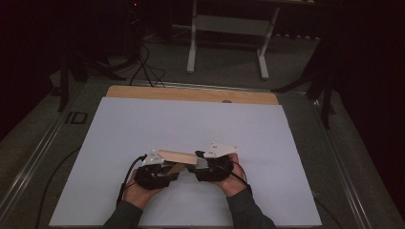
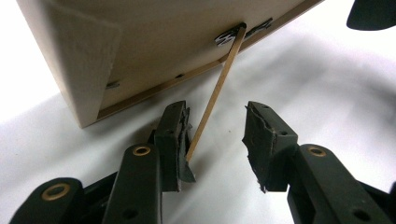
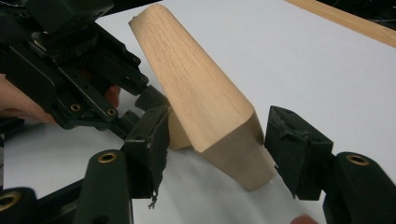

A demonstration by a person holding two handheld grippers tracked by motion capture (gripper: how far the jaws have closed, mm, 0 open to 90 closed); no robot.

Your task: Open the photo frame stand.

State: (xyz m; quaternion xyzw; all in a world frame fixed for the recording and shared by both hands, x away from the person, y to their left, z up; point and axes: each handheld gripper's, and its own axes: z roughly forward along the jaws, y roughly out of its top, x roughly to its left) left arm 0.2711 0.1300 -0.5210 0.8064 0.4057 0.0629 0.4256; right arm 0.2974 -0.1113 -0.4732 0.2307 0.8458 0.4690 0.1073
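Left gripper (image 1: 154, 172) is sitting low on the white table sheet (image 1: 143, 124), at about 7 o'clock from the sheet's centre, held in the person's left hand (image 1: 136, 191). In the left gripper view its jaws are standing partly apart; a thin wooden strip (image 2: 215, 88) is running up between them from beside the left pad to the underside of the wooden block (image 2: 154, 42). The strip is lying against the left pad, the right pad is well clear of it, so nothing is being clamped. The wooden block (image 1: 177, 156) is lying level between the two grippers in the high view, just below the sheet's centre, one end by each gripper. Right gripper (image 1: 206, 168) is sitting at about 5 o'clock from centre, in the right hand (image 1: 231, 179). In the right gripper view its jaws are standing wide, one on each side of the block's (image 3: 201, 93) near end; whether the pads are touching the wood I cannot tell, but there is no visible squeeze. Left gripper (image 3: 70, 70) is showing at 10 o'clock there, next to the block.
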